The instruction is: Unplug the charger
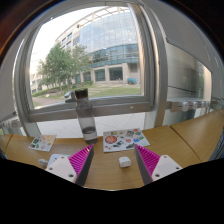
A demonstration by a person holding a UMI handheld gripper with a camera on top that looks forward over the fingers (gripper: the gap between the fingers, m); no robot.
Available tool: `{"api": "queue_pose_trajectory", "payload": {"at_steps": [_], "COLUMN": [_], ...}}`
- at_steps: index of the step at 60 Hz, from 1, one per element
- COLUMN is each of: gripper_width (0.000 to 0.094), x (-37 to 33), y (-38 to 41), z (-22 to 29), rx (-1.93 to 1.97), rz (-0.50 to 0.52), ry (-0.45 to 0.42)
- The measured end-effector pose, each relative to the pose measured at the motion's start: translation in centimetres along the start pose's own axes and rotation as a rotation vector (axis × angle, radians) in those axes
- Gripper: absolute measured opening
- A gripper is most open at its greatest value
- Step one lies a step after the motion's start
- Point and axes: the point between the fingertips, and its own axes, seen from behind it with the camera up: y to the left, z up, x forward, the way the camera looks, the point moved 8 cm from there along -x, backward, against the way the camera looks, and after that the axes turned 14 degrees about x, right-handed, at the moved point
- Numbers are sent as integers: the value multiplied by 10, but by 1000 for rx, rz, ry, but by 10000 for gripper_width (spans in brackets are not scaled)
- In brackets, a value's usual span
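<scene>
A small white charger block (pixel 124 161) sits on the wooden table (pixel 110 172), between my two fingers and a little ahead of their tips. I cannot make out a cable or socket on it. My gripper (pixel 114 160) is open, with a wide gap on each side of the charger. The left pink pad (pixel 81 158) and the right pink pad (pixel 148 158) touch nothing.
A clear bottle with a dark cap (pixel 86 112) stands beyond the fingers by the window. A colourful printed sheet (pixel 124 139) lies just past the charger. Another sheet (pixel 40 144) lies far left. A large window (pixel 100 55) shows buildings and trees.
</scene>
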Motion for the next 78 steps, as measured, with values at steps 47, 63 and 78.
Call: {"api": "queue_pose_trajectory", "payload": {"at_steps": [47,63,78], "gripper_width": [849,852,850], "x": [-203,-226,-223], "y": [147,154,153], "z": [-106,-83,-95], "rx": [-110,-120,-131], "rz": [38,66,65], "ry": [-21,-66,-35]}}
